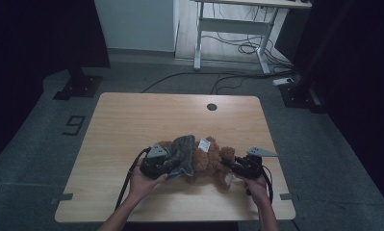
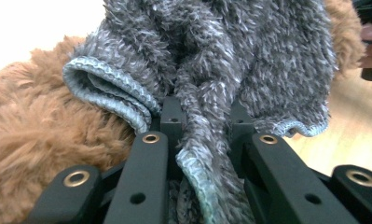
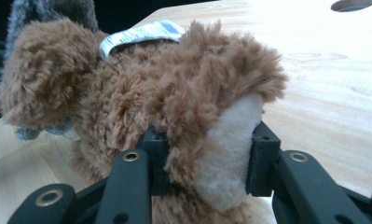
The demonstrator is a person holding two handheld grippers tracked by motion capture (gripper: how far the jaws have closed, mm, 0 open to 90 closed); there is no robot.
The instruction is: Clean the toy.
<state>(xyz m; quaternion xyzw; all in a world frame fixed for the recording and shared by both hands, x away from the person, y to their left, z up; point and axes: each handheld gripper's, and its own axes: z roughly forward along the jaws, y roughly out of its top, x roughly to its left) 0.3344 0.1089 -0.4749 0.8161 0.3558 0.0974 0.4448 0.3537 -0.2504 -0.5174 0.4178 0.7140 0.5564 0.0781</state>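
A brown plush bear [image 1: 210,161] lies on its side near the front of the wooden table [image 1: 132,120], with a white care tag [image 1: 204,144] on its back. A fuzzy grey knit garment [image 1: 181,153] covers its upper half. My left gripper [image 1: 168,166] is shut on a fold of the grey garment [image 2: 207,154], with brown fur [image 2: 30,140] beside it. My right gripper [image 1: 229,166] is shut on the bear's foot [image 3: 211,154], brown fur with a cream sole pressed between the pads. Its tag [image 3: 141,35] shows farther off.
A round cable hole [image 1: 211,107] sits in the table's far edge. Beyond the table stand a white desk frame [image 1: 235,29] and loose cables [image 1: 237,74] on the floor. Dark stands flank the table on both sides.
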